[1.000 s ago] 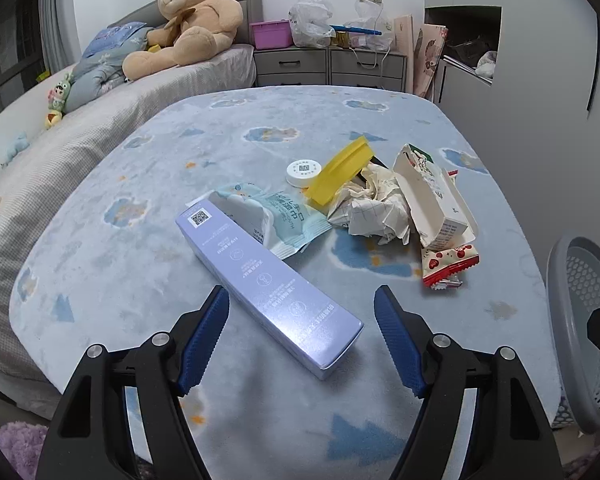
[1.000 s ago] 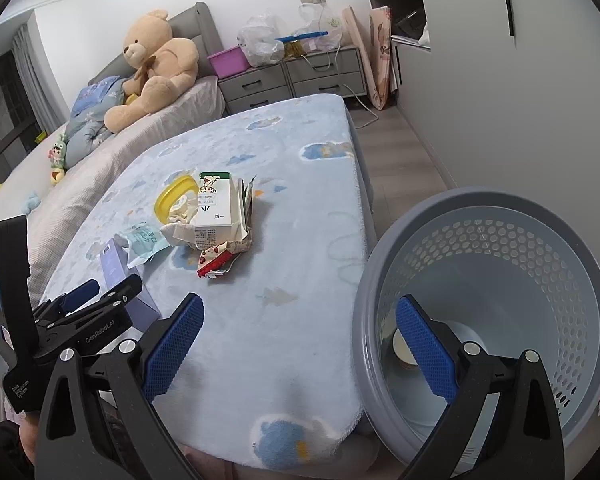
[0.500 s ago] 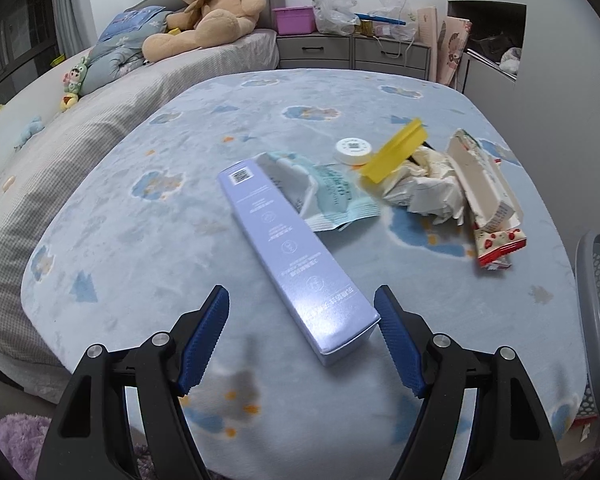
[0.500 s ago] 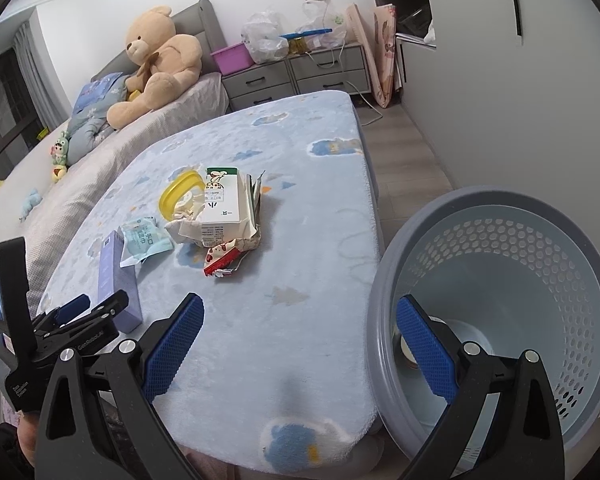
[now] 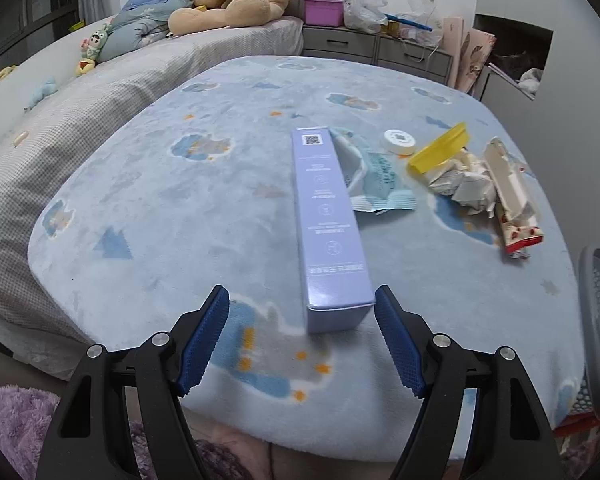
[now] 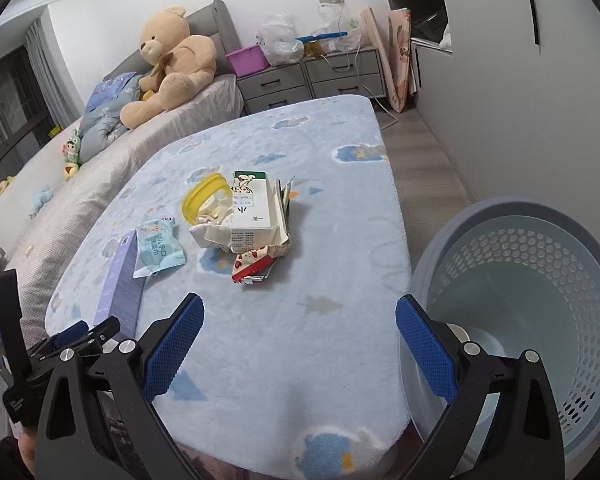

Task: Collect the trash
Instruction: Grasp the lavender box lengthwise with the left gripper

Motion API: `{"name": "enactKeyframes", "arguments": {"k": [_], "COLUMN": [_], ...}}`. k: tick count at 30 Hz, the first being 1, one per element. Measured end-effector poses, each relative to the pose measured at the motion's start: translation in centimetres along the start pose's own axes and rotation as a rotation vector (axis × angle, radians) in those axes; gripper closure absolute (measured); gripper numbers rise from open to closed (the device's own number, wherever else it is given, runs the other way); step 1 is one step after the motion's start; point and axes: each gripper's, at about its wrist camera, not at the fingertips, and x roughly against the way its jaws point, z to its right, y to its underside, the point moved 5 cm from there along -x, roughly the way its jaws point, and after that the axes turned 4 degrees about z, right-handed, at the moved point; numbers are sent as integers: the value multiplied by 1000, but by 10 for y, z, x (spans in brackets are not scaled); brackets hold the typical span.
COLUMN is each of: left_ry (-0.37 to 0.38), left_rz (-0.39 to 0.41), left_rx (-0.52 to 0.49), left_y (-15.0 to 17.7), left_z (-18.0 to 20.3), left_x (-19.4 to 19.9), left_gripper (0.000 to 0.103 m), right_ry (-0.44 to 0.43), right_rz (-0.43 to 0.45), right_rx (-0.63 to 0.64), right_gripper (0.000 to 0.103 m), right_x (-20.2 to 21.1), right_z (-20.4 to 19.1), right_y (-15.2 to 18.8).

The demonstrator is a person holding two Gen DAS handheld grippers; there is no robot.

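A long lilac box (image 5: 327, 216) lies on the blue blanket (image 5: 204, 200), its near end between my open left gripper's (image 5: 302, 320) fingers but not touched. It also shows in the right wrist view (image 6: 120, 280). Behind it lie a teal wipes packet (image 5: 376, 180), a white cap (image 5: 399, 142), a yellow lid (image 5: 440, 152), crumpled paper (image 5: 464, 184), a milk carton (image 6: 252, 208) and a red wrapper (image 6: 252, 266). My right gripper (image 6: 300, 336) is open and empty, beside the grey perforated bin (image 6: 540, 312).
A teddy bear (image 6: 172, 64) and soft toys lie on the bed at the back left. Grey drawers (image 6: 312, 80) with bags stand at the far wall. A white wall (image 6: 520, 100) runs on the right. A purple rug (image 5: 16, 420) lies below the blanket's edge.
My left gripper has swung around and now lines up with the lilac box's long axis, its near end between the fingers. The right gripper has shifted slightly; the bin stays at its right.
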Motion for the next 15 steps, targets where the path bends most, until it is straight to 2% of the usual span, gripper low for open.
{"name": "enactKeyframes", "arguments": {"k": [5,9,15], "left_ry": [12,20,-14], "left_rz": [25,-16,-51], "left_rx": [-9,-4,-12], "left_y": [-15,-32,-45], "left_z": [4,1,-2], "left_x": [3,-15,-46], "left_gripper": [31,31,31], "right_ry": [-20,-36,-52], "right_rz": [7,9,12], "right_rx": [-7,-10,-23], "right_gripper": [8,8,8], "right_x": [2,3,7], "right_z": [-4,-6,-4], "right_y": [-3,-4,-6]}}
